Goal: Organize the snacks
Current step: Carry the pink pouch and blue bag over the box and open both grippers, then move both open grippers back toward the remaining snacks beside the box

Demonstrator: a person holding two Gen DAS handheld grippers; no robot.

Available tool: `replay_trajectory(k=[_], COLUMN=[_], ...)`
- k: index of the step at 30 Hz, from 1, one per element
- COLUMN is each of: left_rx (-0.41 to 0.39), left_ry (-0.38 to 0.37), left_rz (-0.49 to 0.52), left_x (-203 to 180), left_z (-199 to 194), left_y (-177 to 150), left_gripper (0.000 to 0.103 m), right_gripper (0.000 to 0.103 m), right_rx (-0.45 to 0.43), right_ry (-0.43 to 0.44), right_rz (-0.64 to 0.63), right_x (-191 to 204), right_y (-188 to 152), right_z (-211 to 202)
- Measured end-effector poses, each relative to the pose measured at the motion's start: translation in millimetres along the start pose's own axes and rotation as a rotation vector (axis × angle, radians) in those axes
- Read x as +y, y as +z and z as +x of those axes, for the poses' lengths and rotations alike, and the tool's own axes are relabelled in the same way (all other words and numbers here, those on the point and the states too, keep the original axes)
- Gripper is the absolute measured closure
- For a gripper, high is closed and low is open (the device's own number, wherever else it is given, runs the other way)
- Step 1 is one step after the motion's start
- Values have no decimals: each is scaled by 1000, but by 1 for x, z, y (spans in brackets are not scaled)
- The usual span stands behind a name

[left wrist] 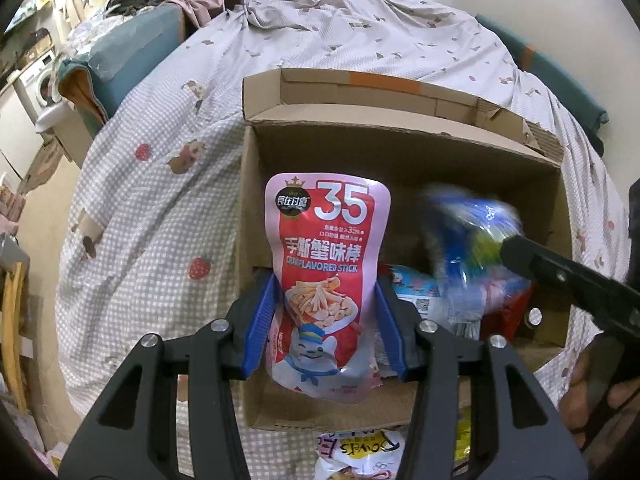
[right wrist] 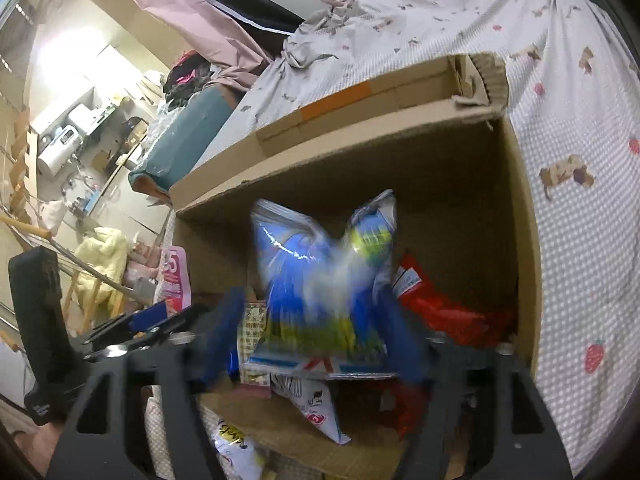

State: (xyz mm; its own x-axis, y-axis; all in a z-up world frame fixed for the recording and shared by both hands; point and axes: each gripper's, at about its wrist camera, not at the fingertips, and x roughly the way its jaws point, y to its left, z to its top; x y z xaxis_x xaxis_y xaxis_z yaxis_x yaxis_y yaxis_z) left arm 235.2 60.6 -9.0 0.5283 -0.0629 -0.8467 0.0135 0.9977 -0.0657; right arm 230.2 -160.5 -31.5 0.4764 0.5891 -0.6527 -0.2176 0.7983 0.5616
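Note:
A pink and red crab-flavoured stick pouch (left wrist: 320, 248) stands upright over the near left part of an open cardboard box (left wrist: 400, 132). My left gripper (left wrist: 326, 280) is shut on its lower half, blue pads on both side edges. A blue and yellow snack bag (right wrist: 320, 272), blurred, hangs inside the box (right wrist: 340, 148) between the spread fingers of my right gripper (right wrist: 312, 300). A gap shows beside the bag, so the pads do not press it. The left wrist view shows that bag (left wrist: 472, 232) by one right-gripper finger (left wrist: 560, 276).
A red packet (right wrist: 448, 308), a white packet (right wrist: 316, 400) and a light blue one (left wrist: 412, 284) lie in the box. More snack packets (left wrist: 360, 452) lie in front of it. The box sits on a checked bed cover (left wrist: 160, 200). A person's hand (left wrist: 592, 392) shows at right.

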Motion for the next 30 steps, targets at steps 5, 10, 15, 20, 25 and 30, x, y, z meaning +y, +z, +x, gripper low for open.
replay_trajectory(k=[5,10,15,20,25,30], left_rx=[4,2,3,-3,-17,-18], left_ry=[-8,-16,-28,-32,-27,-27], left_rz=[-1,-2,-13,-21,-19,-28], left_x=[-2,-3,0,2,0,2], left_z=[1,-1,-3,-6,-14,-22], left_y=[0,0,0,0,-2,-8], left_gripper=[48,28,26,26,26,26], right_gripper=[15,15,15,15,15,15], right_rx=[-2,-5,-12,-6,-11,-6], right_ry=[-3,20,19,16,7,-7], right_rz=[-44,-6,-2,-3,-15,-16], right_x=[6,1,0,0,2,4], right_y=[-2,-3,-3,-3,-6,-11], right_z=[-7,-14,-20,-23,-30,-37])
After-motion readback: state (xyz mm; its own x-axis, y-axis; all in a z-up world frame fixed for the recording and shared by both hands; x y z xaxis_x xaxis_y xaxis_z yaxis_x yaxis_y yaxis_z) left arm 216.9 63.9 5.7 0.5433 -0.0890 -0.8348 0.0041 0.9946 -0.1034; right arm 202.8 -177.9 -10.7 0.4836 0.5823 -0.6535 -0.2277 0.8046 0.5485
